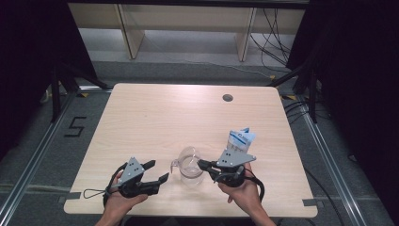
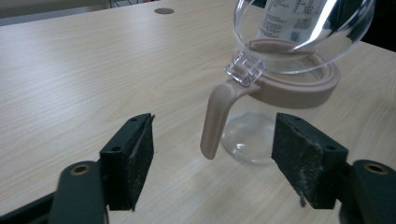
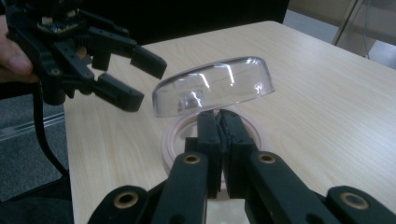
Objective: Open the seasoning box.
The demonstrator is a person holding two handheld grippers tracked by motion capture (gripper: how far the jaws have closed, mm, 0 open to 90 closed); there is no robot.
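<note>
A clear glass pitcher with a beige rim and a beige handle stands near the table's front edge. Its clear domed lid is tilted up, hinged at the handle side. My left gripper is open, its pads on either side of the handle and apart from it. My right gripper is shut, its tips over the rim and right under the lid's raised edge. Whether they pinch that edge is hidden.
A blue and white pouch stands just behind my right gripper, and its label shows through the lid. A round cable hole sits at the table's far side. The light wooden table ends close in front of both hands.
</note>
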